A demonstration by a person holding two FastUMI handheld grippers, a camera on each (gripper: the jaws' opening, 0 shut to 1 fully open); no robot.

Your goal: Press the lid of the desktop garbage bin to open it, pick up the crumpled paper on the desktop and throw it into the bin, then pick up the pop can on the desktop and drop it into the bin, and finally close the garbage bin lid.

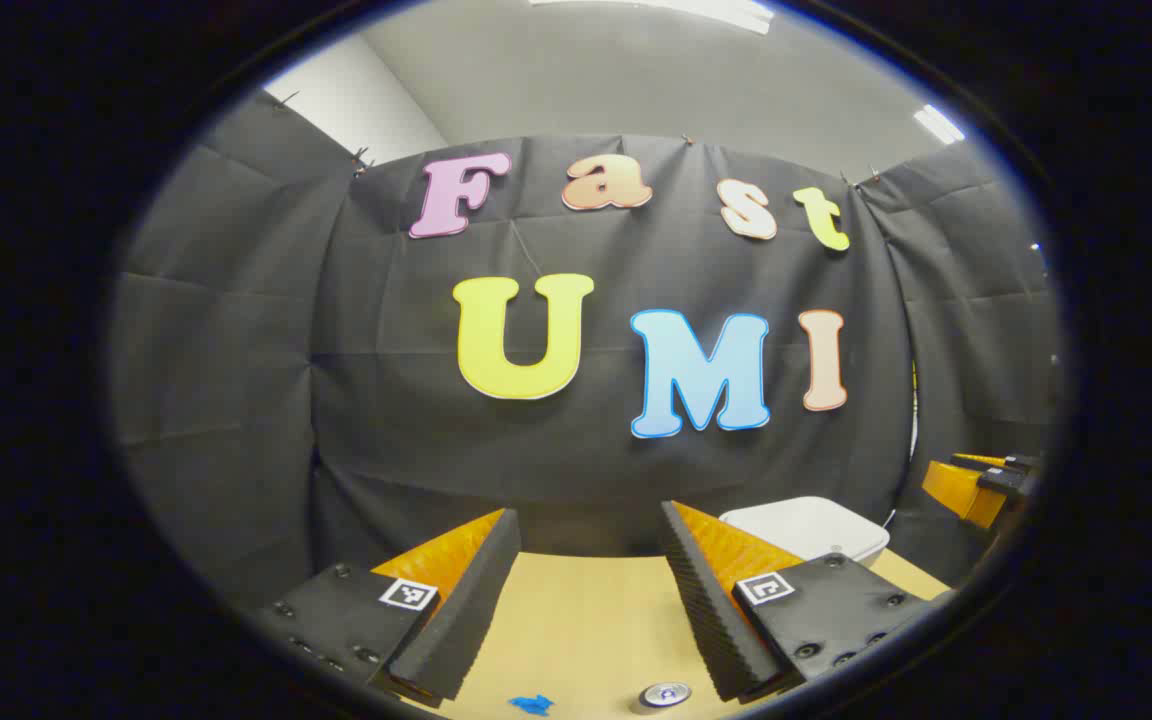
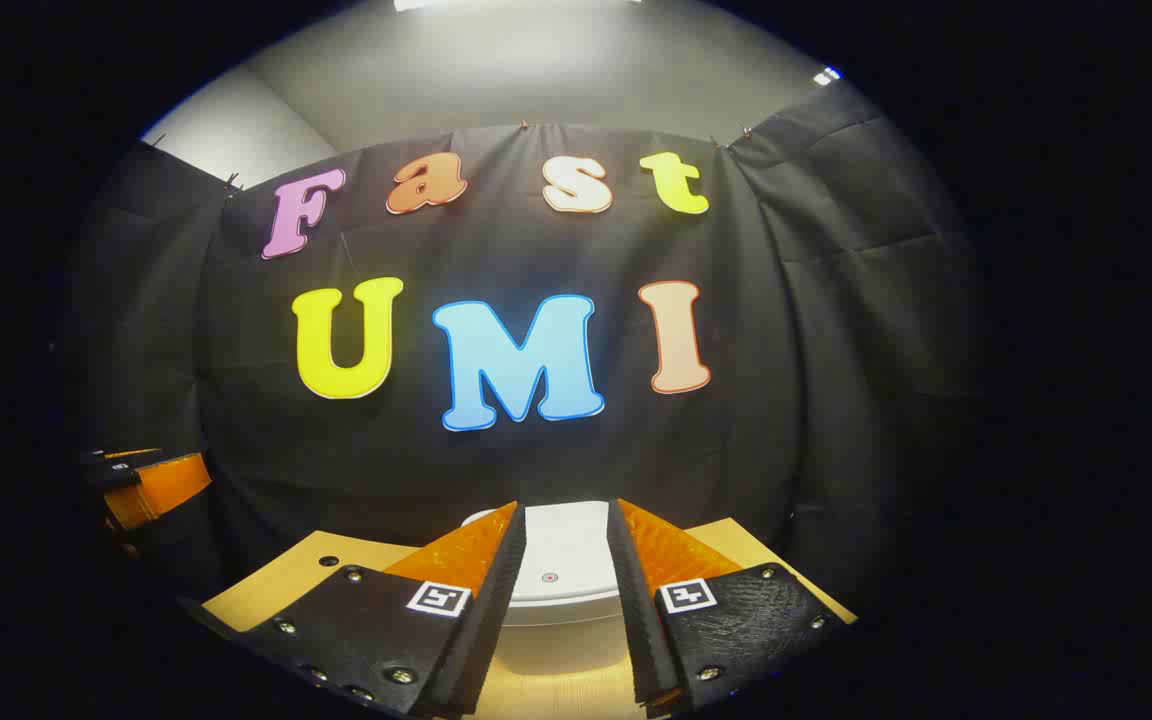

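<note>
- Bin [image 2: 564, 565] dead ahead of right gripper [image 2: 566, 590], seen through the gap between its fingers; lid shut, button dot centred.
- Right gripper parted, holding nothing.
- Left gripper [image 1: 591, 600] parted wide, empty; bin [image 1: 806, 528] off to its right.
- Pop can [image 1: 663, 696] and blue scrap [image 1: 532, 704] on desktop [image 1: 576, 620], low, near left gripper.
- Judgement: right gripper nearer, aligned for lid press.

No legible text — only square coded markers [image 1: 408, 594] on tongs

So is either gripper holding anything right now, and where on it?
Nothing is held. The left gripper and right gripper are both open with only air between their fingers; the bin is closed, untouched.
</note>
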